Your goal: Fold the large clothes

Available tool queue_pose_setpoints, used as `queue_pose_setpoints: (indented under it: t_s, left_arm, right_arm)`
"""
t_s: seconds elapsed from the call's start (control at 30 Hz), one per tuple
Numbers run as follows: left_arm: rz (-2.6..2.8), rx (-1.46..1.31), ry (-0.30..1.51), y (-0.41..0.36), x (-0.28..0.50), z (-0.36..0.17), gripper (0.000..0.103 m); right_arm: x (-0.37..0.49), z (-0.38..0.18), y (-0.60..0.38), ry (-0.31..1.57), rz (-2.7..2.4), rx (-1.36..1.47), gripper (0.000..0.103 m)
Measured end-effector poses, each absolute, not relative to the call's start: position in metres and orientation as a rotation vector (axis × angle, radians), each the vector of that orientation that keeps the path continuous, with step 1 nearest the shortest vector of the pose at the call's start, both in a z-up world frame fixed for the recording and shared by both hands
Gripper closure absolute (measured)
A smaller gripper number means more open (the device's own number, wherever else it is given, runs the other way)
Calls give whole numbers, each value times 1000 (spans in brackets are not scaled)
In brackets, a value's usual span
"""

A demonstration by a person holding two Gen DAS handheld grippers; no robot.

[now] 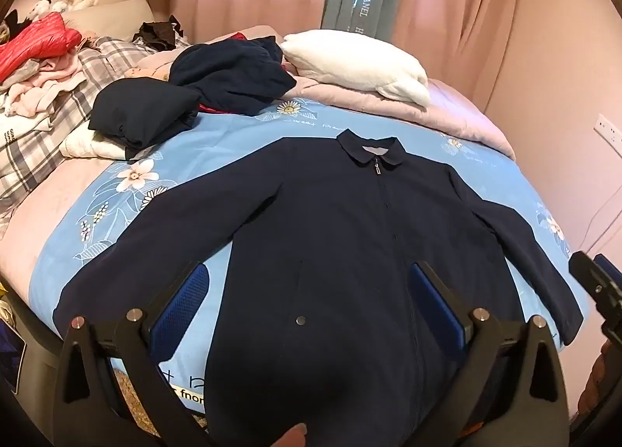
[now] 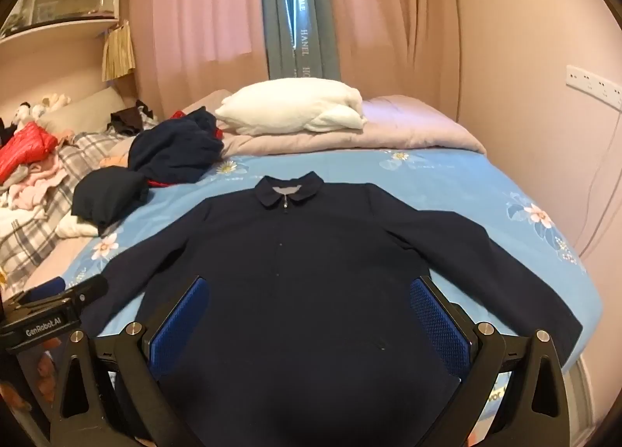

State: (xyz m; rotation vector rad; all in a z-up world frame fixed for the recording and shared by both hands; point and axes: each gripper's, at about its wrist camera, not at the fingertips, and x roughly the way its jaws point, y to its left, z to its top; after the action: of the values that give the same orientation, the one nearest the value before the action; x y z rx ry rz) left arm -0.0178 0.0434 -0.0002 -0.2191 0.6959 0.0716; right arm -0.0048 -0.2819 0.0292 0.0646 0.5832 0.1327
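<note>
- Dark navy zip-front collared jacket [image 1: 330, 237] lies flat, sleeves spread, on the blue floral bedsheet [image 1: 241, 124].
- Beyond it: crumpled navy clothes [image 1: 229, 74], a white fluffy pillow [image 1: 353, 62].
- Left gripper [image 1: 311, 307] and right gripper [image 2: 311, 311] hover above the hem, jaws wide apart, empty.

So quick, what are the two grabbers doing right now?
Left gripper: open, holding nothing, above the jacket.
Right gripper: open, holding nothing, also above the jacket.

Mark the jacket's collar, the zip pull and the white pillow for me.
collar [image 2: 289, 190], right wrist view, its front edge beside the zip.
zip pull [image 1: 376, 170], left wrist view, the metal tab.
white pillow [image 2: 291, 110], right wrist view, middle of its top.
</note>
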Motion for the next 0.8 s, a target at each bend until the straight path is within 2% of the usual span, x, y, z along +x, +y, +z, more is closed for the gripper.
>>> queue_pose_setpoints:
  t_s: [0.27, 0.8]
  left_arm:
    - [92, -238, 678, 51, -20, 8, 1]
    - [130, -305, 672, 78, -26, -2, 1]
  right_arm:
    - [4, 18, -236, 617, 149, 44, 0]
    - [9, 12, -214, 638, 185, 32, 0]
